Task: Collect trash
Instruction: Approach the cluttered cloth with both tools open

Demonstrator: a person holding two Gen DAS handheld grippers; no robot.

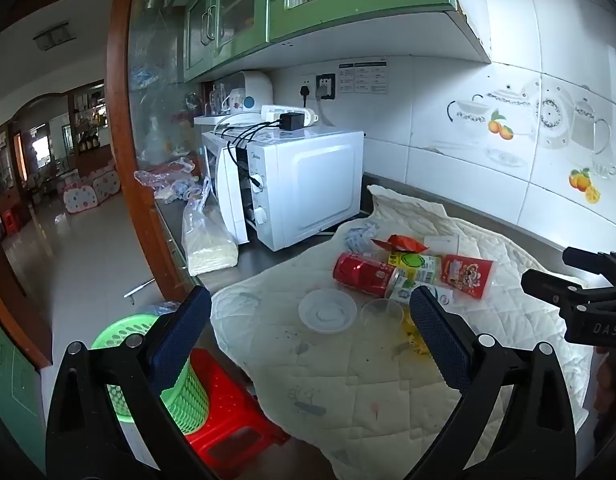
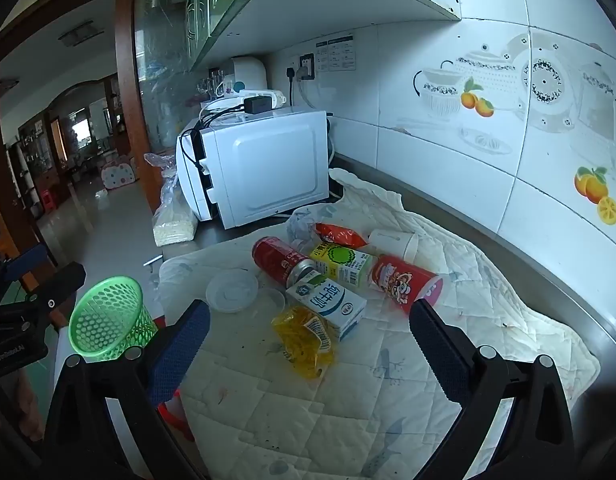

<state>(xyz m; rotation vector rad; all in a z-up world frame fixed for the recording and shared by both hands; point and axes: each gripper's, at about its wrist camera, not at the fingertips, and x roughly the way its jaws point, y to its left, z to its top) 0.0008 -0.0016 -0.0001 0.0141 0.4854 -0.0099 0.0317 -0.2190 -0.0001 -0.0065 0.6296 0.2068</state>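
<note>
The trash is lying in a loose cluster on the white quilted cloth (image 2: 348, 408) ahead of you. A red soda can (image 2: 282, 260) is resting on its side, touching a white-and-blue milk carton (image 2: 328, 304) and a green-and-yellow drink box (image 2: 342, 262). A red printed paper cup (image 2: 406, 282) is lying tipped over just to the right of them, and a white cup (image 2: 392, 240) is lying behind it. An orange snack wrapper (image 2: 340, 234) is sitting at the back of the pile beside a crumpled clear bag (image 2: 302, 222). A yellow crinkled packet (image 2: 304, 340) is lying nearest to you, touching the milk carton. A round clear plastic lid (image 2: 232, 290) is sitting flat to the left of the can.

Your right gripper (image 2: 308, 354) is hovering with its blue-padded fingers spread wide, holding nothing; the yellow packet is lying between the tips. Your left gripper (image 1: 308, 338) is likewise gaping and empty, framing the lid (image 1: 328, 310) and a clear cup (image 1: 382, 312), with the can (image 1: 366, 274) beyond them.

A green mesh basket (image 2: 108, 320) is standing off the counter's left edge on a red plastic stool (image 1: 228, 404). The cloth is covering a steel counter. A white microwave (image 2: 264, 164) is standing at the back, with a bag of white grains (image 2: 174, 220) beside it. Tiled wall with fruit and teapot decals is running along the right, green cabinets (image 1: 248, 12) are hanging overhead, and an open room is showing to the left.
</note>
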